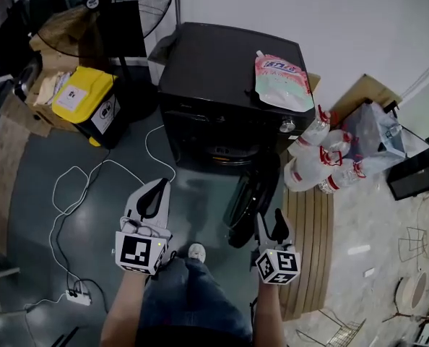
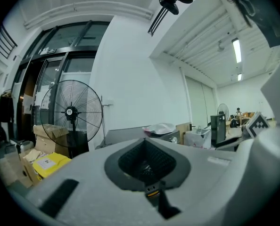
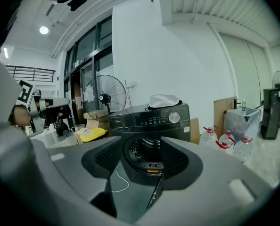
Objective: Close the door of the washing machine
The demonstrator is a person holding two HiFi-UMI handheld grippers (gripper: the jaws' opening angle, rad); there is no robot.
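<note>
While door (image 1: 249, 194) hangs open, bottles (image 1: 321, 162) nr.

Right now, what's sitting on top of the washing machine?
A pink and green pouch lies flat on the washing machine, at the front corner above the dial. The rest of the black top shows nothing else. The patch under the pouch is covered.

Open floor (image 1: 193, 215) before the door (image 1: 247, 197); bottles (image 1: 323, 161) (right side) crowd it.
</note>
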